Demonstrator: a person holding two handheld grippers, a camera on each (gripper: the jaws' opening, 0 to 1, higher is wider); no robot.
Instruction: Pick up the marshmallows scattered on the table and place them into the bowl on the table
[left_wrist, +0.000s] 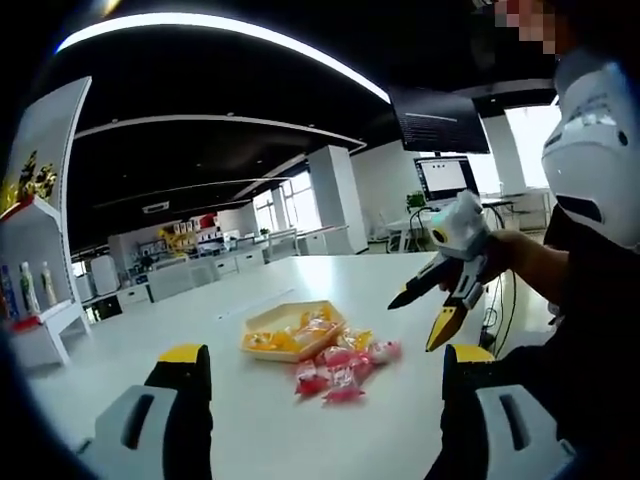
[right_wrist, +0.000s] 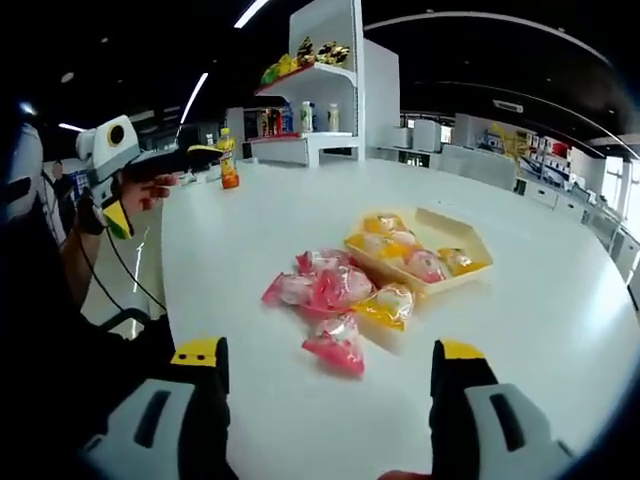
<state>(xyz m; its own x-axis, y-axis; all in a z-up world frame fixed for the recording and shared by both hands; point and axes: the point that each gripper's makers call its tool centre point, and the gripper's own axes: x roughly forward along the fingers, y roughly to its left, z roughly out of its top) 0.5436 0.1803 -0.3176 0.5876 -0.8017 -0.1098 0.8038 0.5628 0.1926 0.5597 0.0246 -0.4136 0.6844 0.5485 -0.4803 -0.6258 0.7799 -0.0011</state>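
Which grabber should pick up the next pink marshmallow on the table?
Probably the right gripper. In its view the nearest pink marshmallow lies almost between its open jaws, by the bowl. The left gripper is open too, but its view shows the pile farther ahead.

My left gripper (left_wrist: 320, 400) has black jaws with yellow tips and grey housings, each with a slotted cut-out, and my right gripper (right_wrist: 330, 400) is built the same. Seen across the table, the right gripper (left_wrist: 440, 300) carries a white upper body over black-and-yellow jaws. I wear dark clothing (left_wrist: 600, 330), with thin black cables (right_wrist: 125, 275) trailing down.
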